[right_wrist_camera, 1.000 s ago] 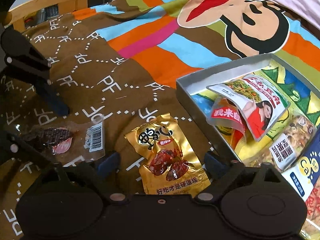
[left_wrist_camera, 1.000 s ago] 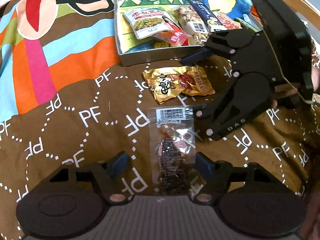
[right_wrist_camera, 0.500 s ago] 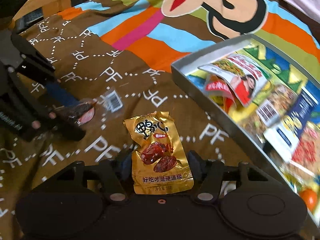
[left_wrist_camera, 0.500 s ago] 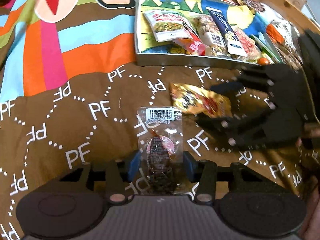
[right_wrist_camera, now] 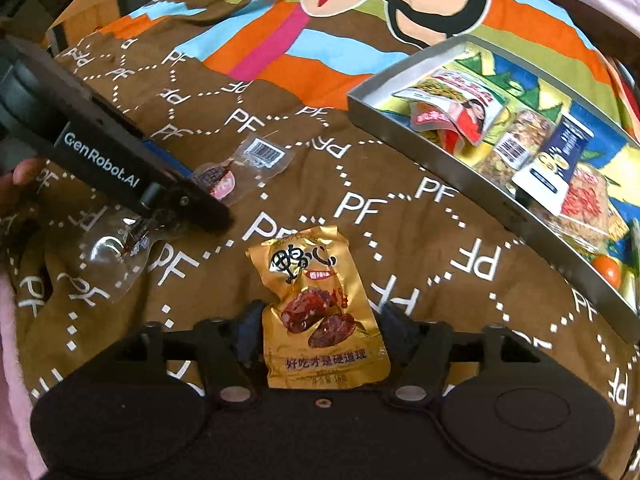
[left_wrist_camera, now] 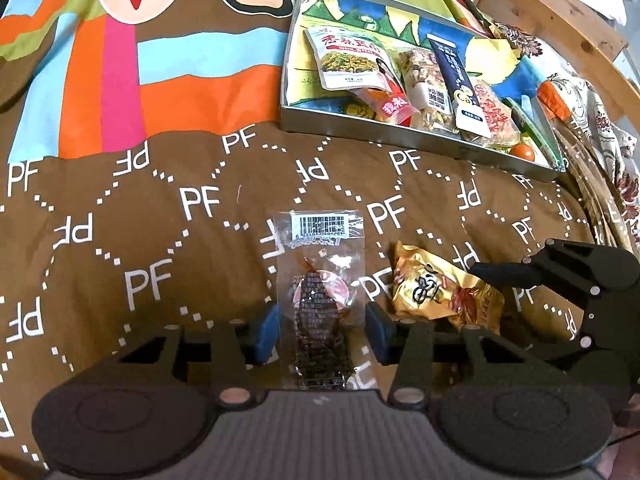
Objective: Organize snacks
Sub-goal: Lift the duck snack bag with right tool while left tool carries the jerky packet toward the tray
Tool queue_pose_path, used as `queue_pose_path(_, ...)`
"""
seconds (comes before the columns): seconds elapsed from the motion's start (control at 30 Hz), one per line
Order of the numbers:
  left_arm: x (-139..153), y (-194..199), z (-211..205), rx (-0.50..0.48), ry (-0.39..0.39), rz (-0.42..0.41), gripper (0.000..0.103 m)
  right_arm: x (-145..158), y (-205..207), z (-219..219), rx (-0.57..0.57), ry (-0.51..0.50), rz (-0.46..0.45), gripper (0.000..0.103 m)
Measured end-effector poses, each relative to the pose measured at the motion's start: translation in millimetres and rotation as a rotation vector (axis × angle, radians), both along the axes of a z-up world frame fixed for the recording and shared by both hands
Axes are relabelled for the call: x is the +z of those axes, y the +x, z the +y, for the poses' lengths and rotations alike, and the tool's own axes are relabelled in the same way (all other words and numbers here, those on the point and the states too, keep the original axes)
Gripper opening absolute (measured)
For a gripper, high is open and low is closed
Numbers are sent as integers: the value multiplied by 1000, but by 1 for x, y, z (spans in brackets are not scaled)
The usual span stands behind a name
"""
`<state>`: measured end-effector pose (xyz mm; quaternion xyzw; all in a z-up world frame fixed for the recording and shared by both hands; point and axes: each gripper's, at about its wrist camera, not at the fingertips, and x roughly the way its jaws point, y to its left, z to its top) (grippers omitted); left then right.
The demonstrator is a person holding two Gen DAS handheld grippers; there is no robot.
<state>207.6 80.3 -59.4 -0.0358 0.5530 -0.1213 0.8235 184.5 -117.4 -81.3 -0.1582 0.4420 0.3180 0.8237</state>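
Nearest in the left wrist view, the left gripper (left_wrist_camera: pixel 320 330) is narrowed around a clear packet (left_wrist_camera: pixel 320 292) of dark dried snack, its blue pads (left_wrist_camera: pixel 267 330) set against the packet's two edges; the packet appears to be held, its barcoded end pointing away over the brown blanket (left_wrist_camera: pixel 160 200).

In the right wrist view, the right gripper (right_wrist_camera: pixel 318 330) is seen with a gold packet (right_wrist_camera: pixel 320 312) between its fingers. Its jaws have just been opening a little, and whether the pads still press on the foil cannot be told, since the packet hides the contact.

Farther off, a metal tray (left_wrist_camera: pixel 400 138) is set on the blanket, already holding several snack bags, and a wooden frame (left_wrist_camera: pixel 560 12) runs behind it.

Several risks can be judged from here. The clear packet is gripped low on slippery film, so it could slide out or fold when carried. If the right grip has loosened, the gold packet could be dropped short of the tray. The two grippers are close together, and a collision could be caused if both are moved toward the tray at once. The tray's near wall could also catch a packet's dangling end.
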Motion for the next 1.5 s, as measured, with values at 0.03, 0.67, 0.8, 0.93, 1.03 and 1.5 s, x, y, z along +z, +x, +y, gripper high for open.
queue_pose_path(0.03, -1, 0, 0, 1, 5, 1, 50, -1, 1, 0, 5, 9, -7, 79)
queue_pose_path(0.67, 3, -5, -6, 16, 21, -6, 50, 2, -5, 3, -71, 23, -5, 44)
queue_pose_path(0.8, 7, -10, -6, 28, 10, -12, 50, 5, -15, 1, -117, 37, 21, 43)
queue_pose_path(0.93, 10, -12, -6, 44, 3, -6, 50, 5, -22, -2, -161, 51, 48, 42)
queue_pose_path(1.03, 14, -15, -7, 56, 6, -15, 50, 10, -28, -5, -187, 75, 43, 42)
queue_pose_path(1.5, 40, -30, -2, 129, -26, -81, 50, 50, -63, -13, -243, 146, -148, 42)
